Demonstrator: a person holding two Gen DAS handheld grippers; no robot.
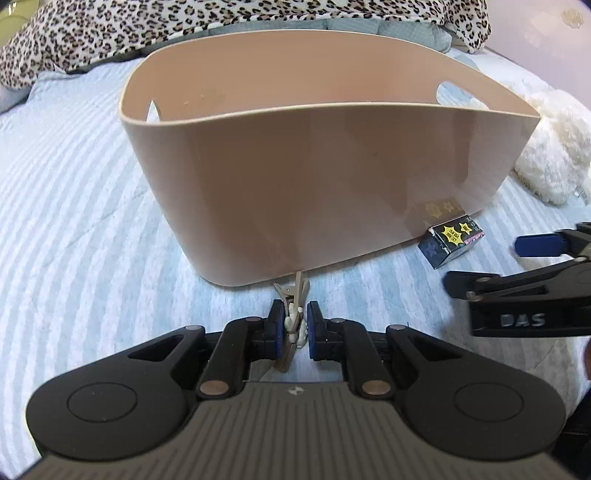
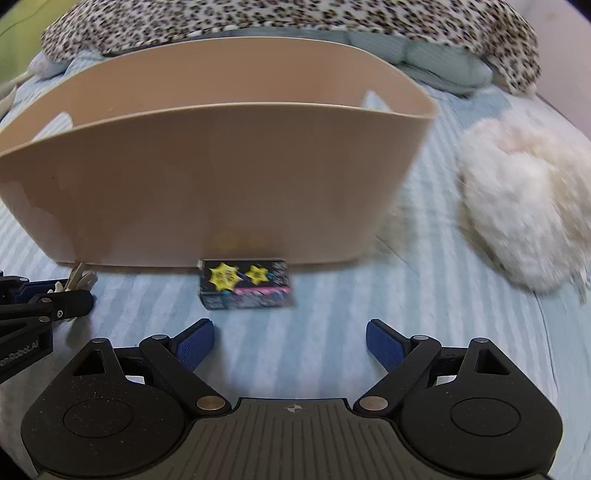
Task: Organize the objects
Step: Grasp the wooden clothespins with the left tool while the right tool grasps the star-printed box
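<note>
A tall beige plastic basket [image 1: 332, 177] with handle cut-outs stands on the striped bed; it also shows in the right wrist view [image 2: 207, 177]. My left gripper [image 1: 295, 325] is shut on a beige hair clip [image 1: 291, 291] with a white ornament, right at the basket's front base. The clip also shows in the right wrist view [image 2: 77, 280]. A small black box with yellow stars [image 2: 245, 282] lies against the basket's base, and shows in the left wrist view [image 1: 452, 240]. My right gripper [image 2: 290, 343] is open and empty, just in front of the box.
A white fluffy item [image 2: 524, 206] lies to the right of the basket. A leopard-print blanket [image 1: 184, 33] and a grey-blue pillow [image 2: 436, 55] lie behind it. The light blue striped bed cover [image 1: 74, 206] spreads all around.
</note>
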